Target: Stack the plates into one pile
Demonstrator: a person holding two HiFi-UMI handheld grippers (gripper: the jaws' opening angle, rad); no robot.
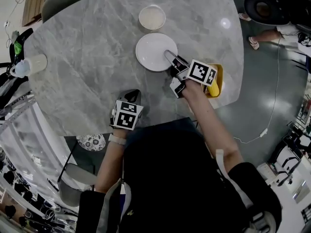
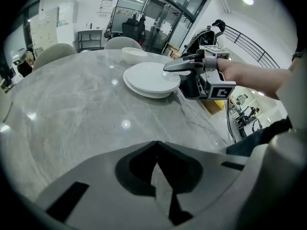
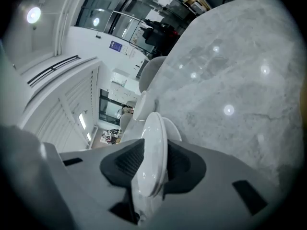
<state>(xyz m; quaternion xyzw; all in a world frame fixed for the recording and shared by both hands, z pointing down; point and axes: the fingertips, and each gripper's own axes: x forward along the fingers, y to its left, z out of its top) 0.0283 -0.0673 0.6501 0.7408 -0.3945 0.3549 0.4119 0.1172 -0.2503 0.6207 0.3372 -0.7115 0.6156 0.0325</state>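
Though outstretched, right gripper (image 1: 169,55) perhaps slack.

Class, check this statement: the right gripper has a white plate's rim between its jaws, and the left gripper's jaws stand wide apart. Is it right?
Not quite. The left gripper has its jaws together, nothing between them; the left gripper view shows it. The rest holds: the right gripper has the rim of a white plate between its jaws.
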